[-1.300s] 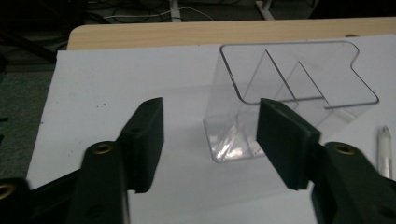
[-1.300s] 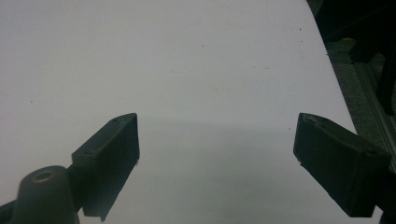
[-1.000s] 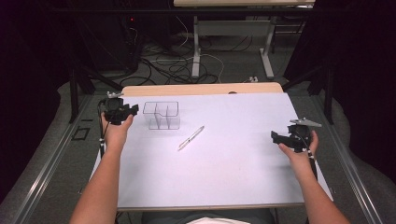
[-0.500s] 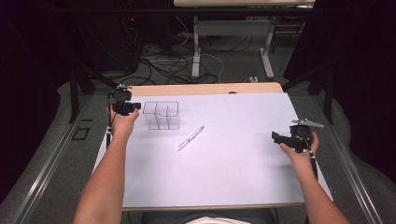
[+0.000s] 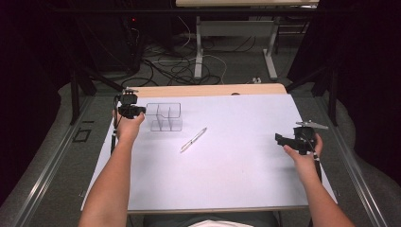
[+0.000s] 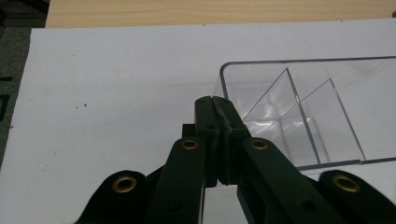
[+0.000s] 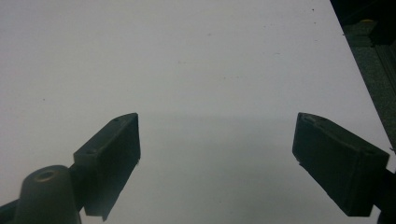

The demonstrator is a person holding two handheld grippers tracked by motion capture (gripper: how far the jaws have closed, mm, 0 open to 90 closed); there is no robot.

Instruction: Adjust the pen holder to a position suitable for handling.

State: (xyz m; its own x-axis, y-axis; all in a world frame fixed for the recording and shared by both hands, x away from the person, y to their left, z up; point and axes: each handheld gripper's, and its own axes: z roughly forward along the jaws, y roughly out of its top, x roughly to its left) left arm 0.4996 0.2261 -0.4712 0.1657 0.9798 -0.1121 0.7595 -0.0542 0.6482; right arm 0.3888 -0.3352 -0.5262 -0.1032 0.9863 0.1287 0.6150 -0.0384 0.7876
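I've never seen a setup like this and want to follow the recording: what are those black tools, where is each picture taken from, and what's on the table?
A person holds a two-jaw gripper in each hand. The high view looks down from above the person's side of the white table. On it lie a clear divided organizer and a pen. The other two pictures come from cameras riding on the grippers, looking along their black jaws. The left gripper is closed, apparently pinching the organizer's near wall at its corner. The right gripper is open, holding nothing, over bare table.
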